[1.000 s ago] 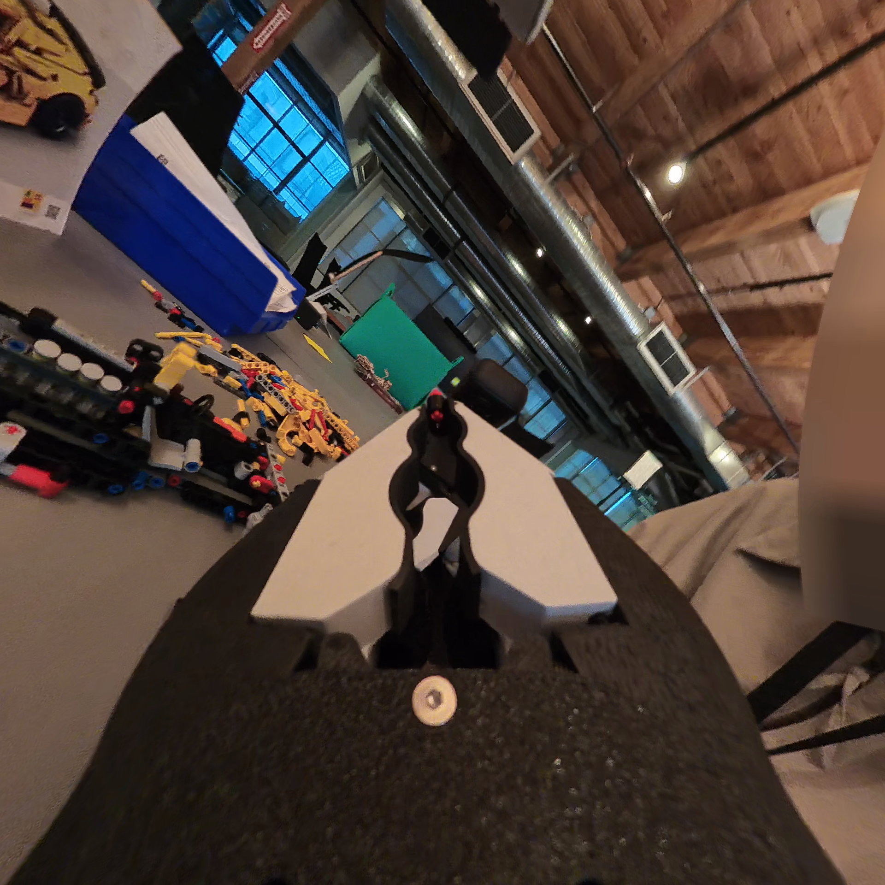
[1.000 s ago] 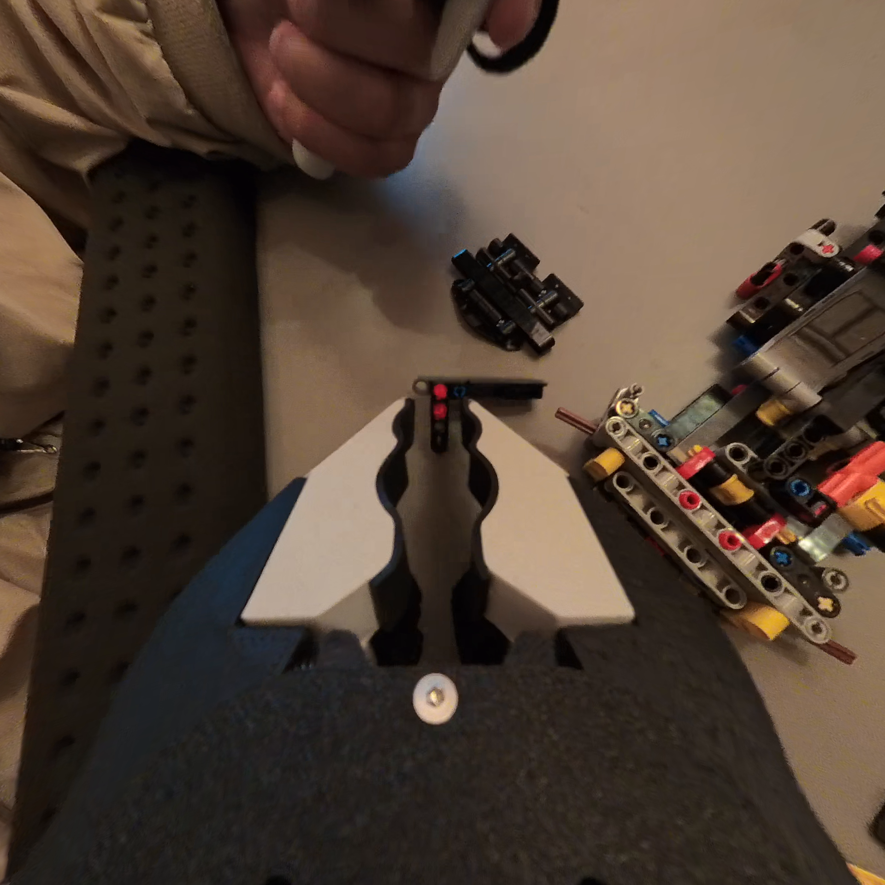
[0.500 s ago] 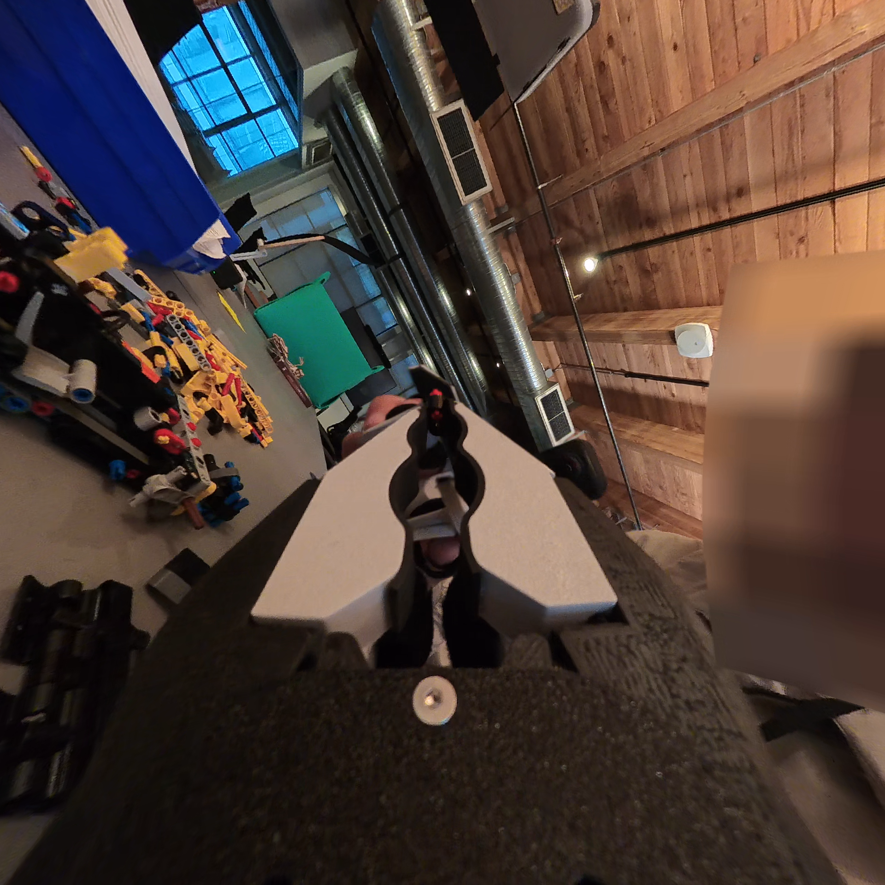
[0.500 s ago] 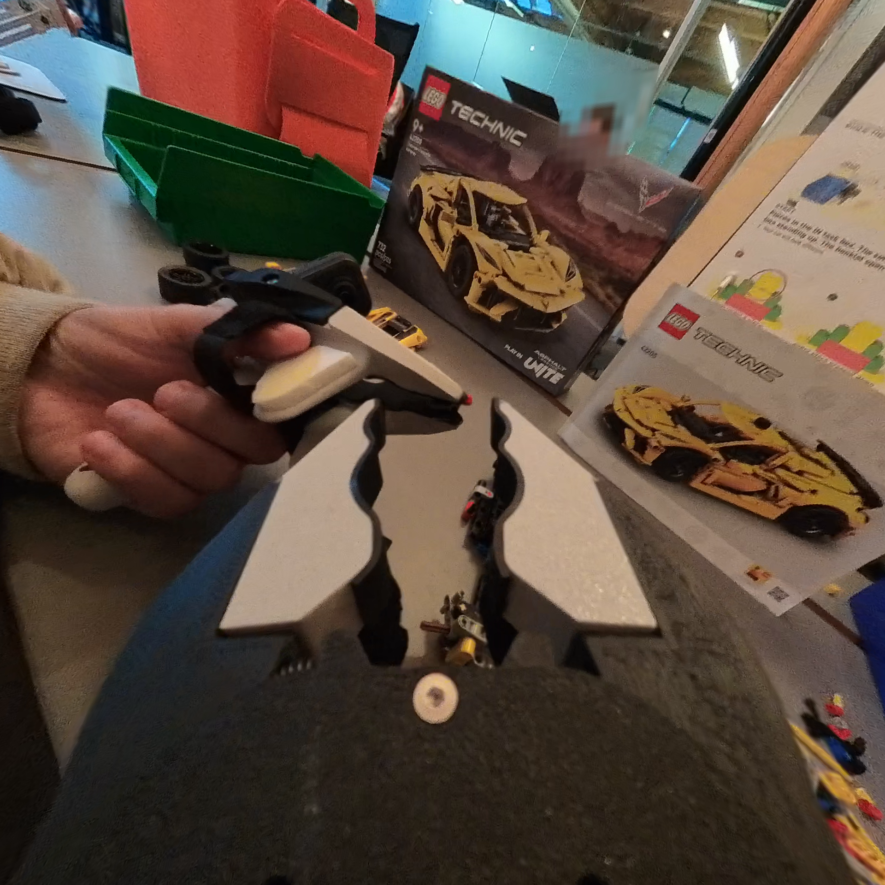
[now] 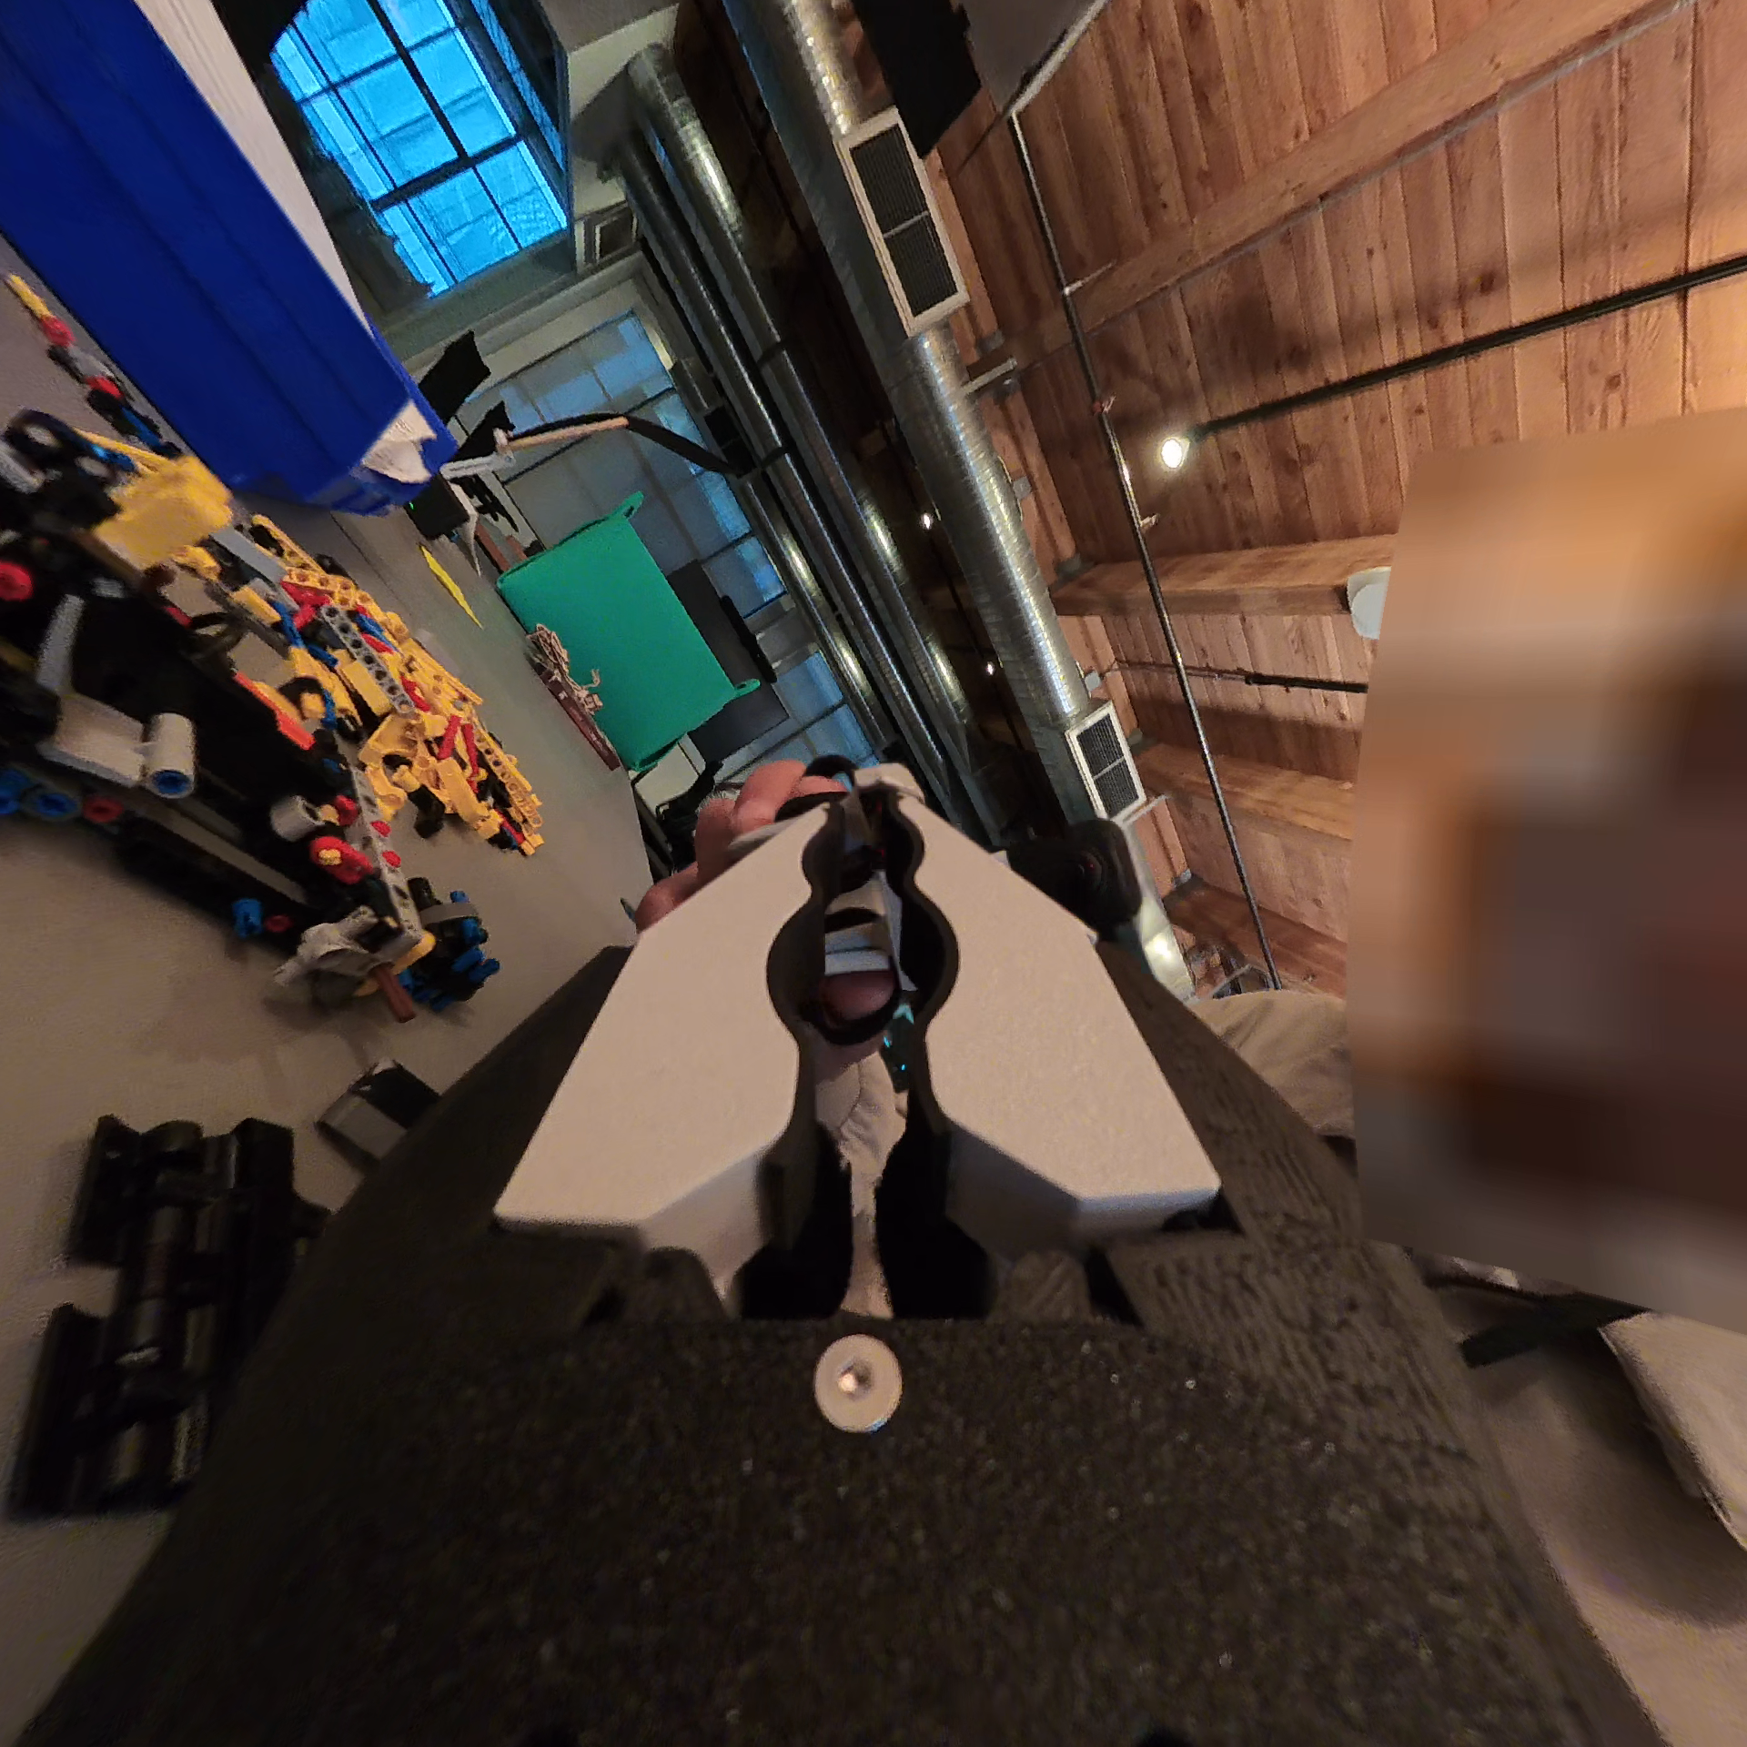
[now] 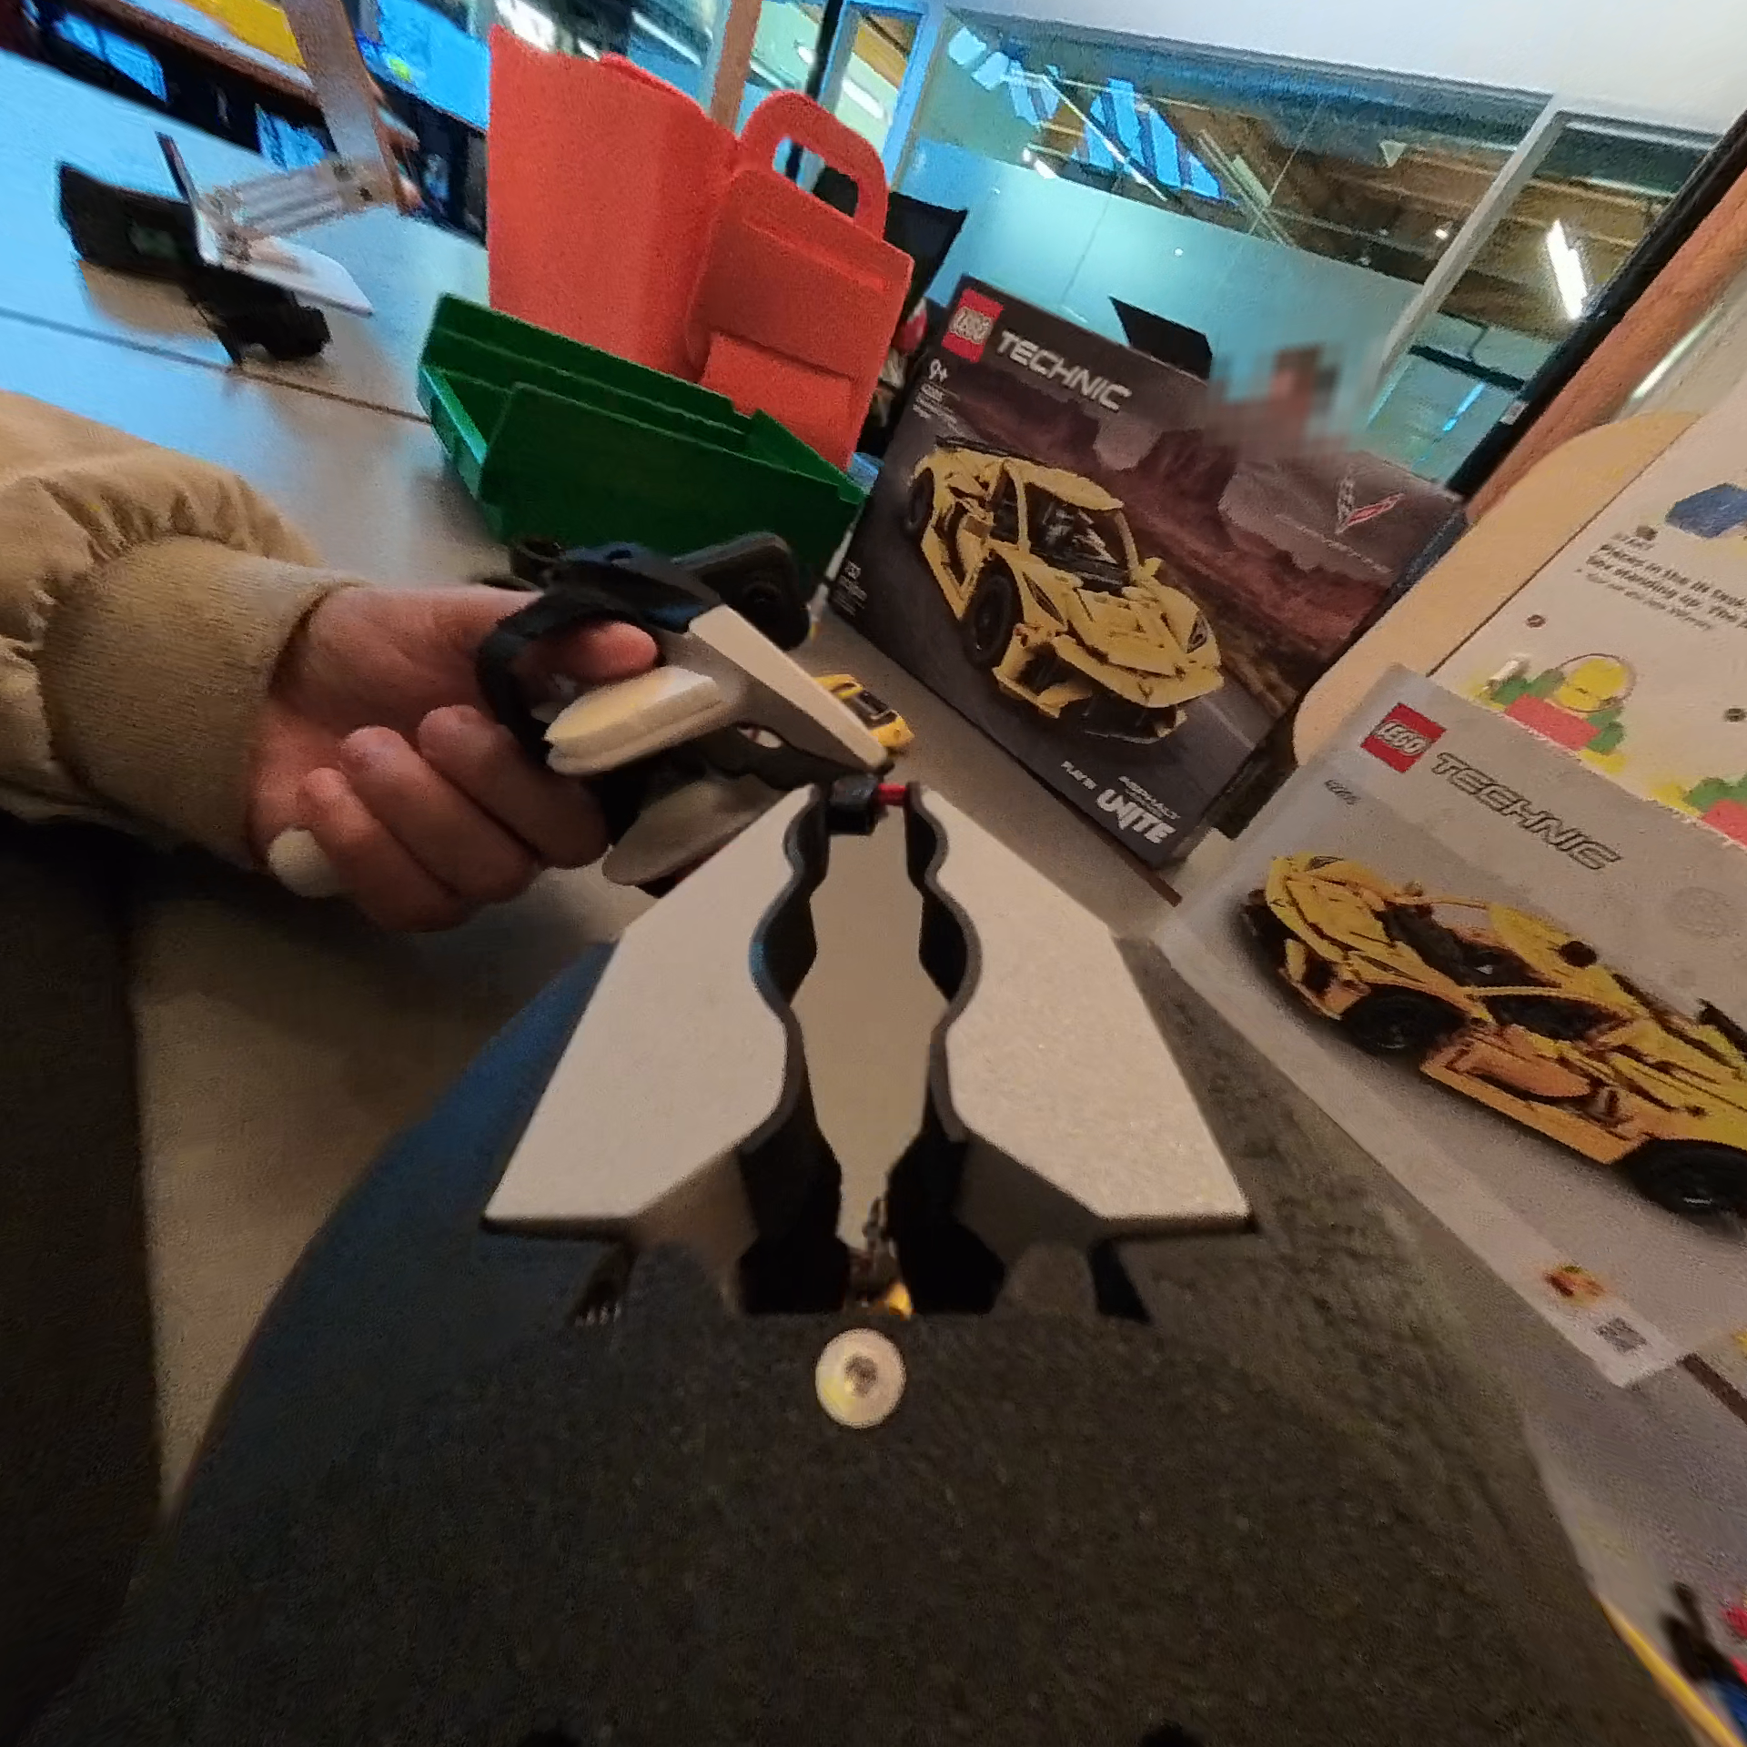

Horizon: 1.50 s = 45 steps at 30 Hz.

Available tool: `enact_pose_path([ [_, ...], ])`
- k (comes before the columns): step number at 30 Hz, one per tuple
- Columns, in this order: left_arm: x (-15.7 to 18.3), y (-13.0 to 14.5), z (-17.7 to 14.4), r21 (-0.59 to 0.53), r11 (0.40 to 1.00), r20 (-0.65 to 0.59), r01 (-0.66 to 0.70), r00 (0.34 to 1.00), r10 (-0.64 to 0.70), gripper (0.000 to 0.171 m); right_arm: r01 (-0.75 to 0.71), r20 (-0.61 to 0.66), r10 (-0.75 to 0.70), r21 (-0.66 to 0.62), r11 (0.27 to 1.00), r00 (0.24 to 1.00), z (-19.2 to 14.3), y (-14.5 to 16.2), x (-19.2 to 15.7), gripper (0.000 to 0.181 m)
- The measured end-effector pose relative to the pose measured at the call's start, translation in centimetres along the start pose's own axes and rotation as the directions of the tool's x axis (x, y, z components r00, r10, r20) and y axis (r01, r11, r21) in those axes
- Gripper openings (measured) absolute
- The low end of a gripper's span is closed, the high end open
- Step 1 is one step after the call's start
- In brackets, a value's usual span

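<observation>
My left gripper [image 5: 865, 804] is shut on a small black piece [image 5: 860, 851] with a red pin and holds it up in the air. In the right wrist view the left gripper [image 6: 874, 770] comes in from the left in a person's hand [image 6: 406, 756]. The black piece [image 6: 849, 811] and its red pin [image 6: 889, 796] sit at its tips. My right gripper [image 6: 865, 808] meets it tip to tip, and its two pads close on the same piece, one on the black body and one on the pin's end. The right gripper's fingertip [image 5: 884, 780] shows just beyond the left gripper's tips.
A toy car kit box [image 6: 1087, 567], an instruction booklet [image 6: 1513, 945], a green bin [image 6: 643, 473] and an orange bag [image 6: 681, 236] stand beyond. A yellow brick heap [image 5: 425, 737], a partly built chassis [image 5: 142, 737], a black assembly [image 5: 161, 1305] and a blue bin [image 5: 189, 284] lie on the grey table. The tips of both grippers are at nearly the same place.
My right gripper rose from the table and turned to face the left one. Its wide-open jaws have narrowed around the piece at the left gripper's tips. The left gripper kept its hold.
</observation>
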State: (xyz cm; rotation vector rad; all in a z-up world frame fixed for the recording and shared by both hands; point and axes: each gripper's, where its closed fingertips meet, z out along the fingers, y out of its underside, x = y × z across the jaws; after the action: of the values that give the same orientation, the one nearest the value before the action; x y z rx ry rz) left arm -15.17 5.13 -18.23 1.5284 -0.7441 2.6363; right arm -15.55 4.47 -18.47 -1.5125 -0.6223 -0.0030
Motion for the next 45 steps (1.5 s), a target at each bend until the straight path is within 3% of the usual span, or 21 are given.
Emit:
enact_pose_path([
  [3, 0.2, -0.6, -0.3, 0.014, 1.000, 0.002, -0.024, 1.000, 0.024, 0.008, -0.070, 0.013, 0.070, 0.059, 0.996, 0.997, -0.3, -0.7, 0.6, 0.015],
  [6, 0.7, 0.6, 0.2, -0.062, 0.995, -0.006, -0.078, 0.997, 0.078, 0.010, -0.081, 0.075, 0.076, 0.073, 0.994, 0.994, -0.3, -0.7, -0.3, 0.015],
  [10, 1.0, 2.1, 0.9, -0.145, 0.983, -0.018, -0.110, 0.994, 0.109, 0.011, -0.061, 0.103, 0.055, 0.050, 0.997, 0.993, 0.0, -0.4, -1.0, 0.015],
  [15, 0.6, 2.3, 0.8, -0.166, 0.970, 0.032, -0.180, 0.982, 0.187, 0.007, -0.018, 0.066, 0.017, 0.018, 1.000, 0.998, 0.1, 0.2, -0.8, 0.014],
  [22, 0.3, 2.4, 0.6, -0.178, 0.977, 0.026, -0.116, 0.992, 0.123, 0.007, 0.164, -0.055, -0.163, 0.009, 0.986, 0.985, 0.2, 0.3, -0.9, 0.014],
  [33, 0.3, 2.6, 0.5, -0.173, 0.984, 0.012, -0.047, 0.999, 0.050, 0.007, 0.107, 0.031, -0.106, -0.044, 0.993, 0.994, 0.1, 0.7, -1.2, 0.013],
  [38, -0.7, 2.7, 0.4, -0.165, 0.986, 0.058, 0.014, 0.998, -0.005, 0.008, 0.210, 0.030, -0.208, -0.103, 0.972, 0.978, 0.1, 1.6, -1.3, 0.013],
  [41, -0.6, 2.1, 0.4, -0.151, 0.988, 0.079, -0.027, 0.996, 0.039, 0.009, 0.073, 0.003, -0.073, -0.095, 0.993, 0.997, 0.4, 1.6, -0.3, 0.013],
  [45, -0.5, 2.2, 0.4, -0.146, 0.988, 0.080, -0.057, 0.994, 0.069, 0.007, 0.014, 0.026, -0.012, -0.069, 0.998, 1.000, 0.2, 1.3, -0.5, 0.013],
])
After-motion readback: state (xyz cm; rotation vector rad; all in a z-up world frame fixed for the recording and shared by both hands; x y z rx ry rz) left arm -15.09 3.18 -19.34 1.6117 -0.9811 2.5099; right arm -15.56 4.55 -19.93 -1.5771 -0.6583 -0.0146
